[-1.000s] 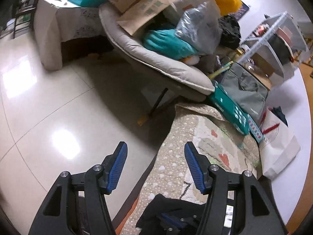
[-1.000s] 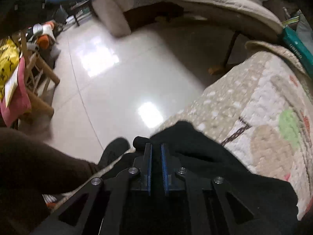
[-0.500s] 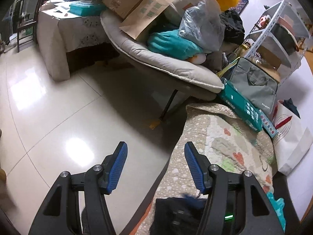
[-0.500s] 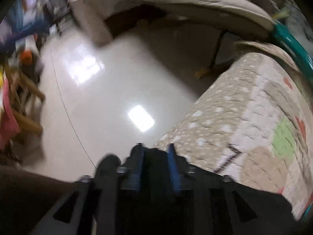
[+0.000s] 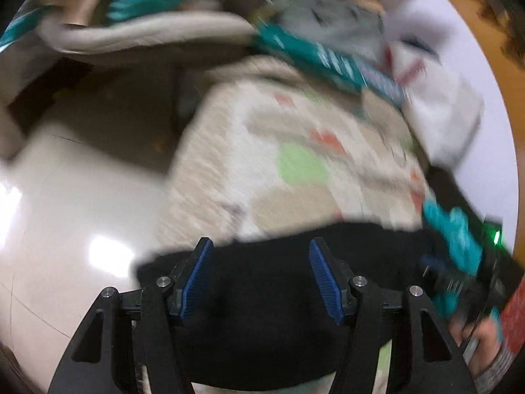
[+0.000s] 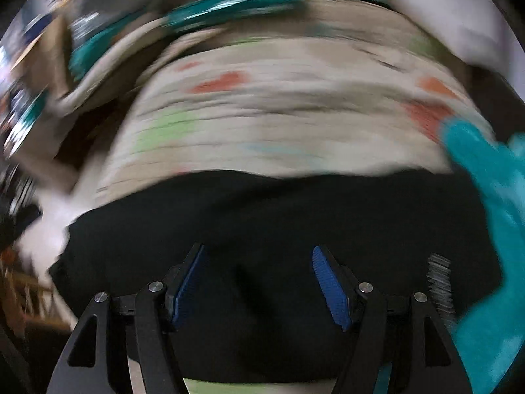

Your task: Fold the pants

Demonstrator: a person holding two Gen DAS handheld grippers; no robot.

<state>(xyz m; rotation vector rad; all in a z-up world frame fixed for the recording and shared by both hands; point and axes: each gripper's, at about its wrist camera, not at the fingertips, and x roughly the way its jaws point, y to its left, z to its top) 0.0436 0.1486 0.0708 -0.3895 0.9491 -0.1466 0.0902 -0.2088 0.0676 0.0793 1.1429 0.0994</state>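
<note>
the left hand-held gripper has its two blue pads set apart, and nothing is pressed between them. they hang over the black pants, which fill the lower part of this view as a dark, flat mass. both pictures are blurred, so if the tips touch the cloth i cannot tell.

the right hand-held gripper is opening its jaws at this moment. its blue pads stand wide from each other, with black cloth seen under the gap but not clamped. the pants lie across the near part of this view too, from the left side to the right side.

the pants rest on a quilted cover in beige and white, with patches of green, orange and red on it. in the right wrist view the same cover goes up behind the far edge of the pants.

at the right of the pants there is a teal cloth, just beside the black fabric; in the left wrist view it shows as a teal shape near a small green light. a hand is at the lower right corner there.

to the left of the cover is the pale glossy floor. beyond the cover lie a teal box, a white bag and a padded beige chair with things piled on it.
</note>
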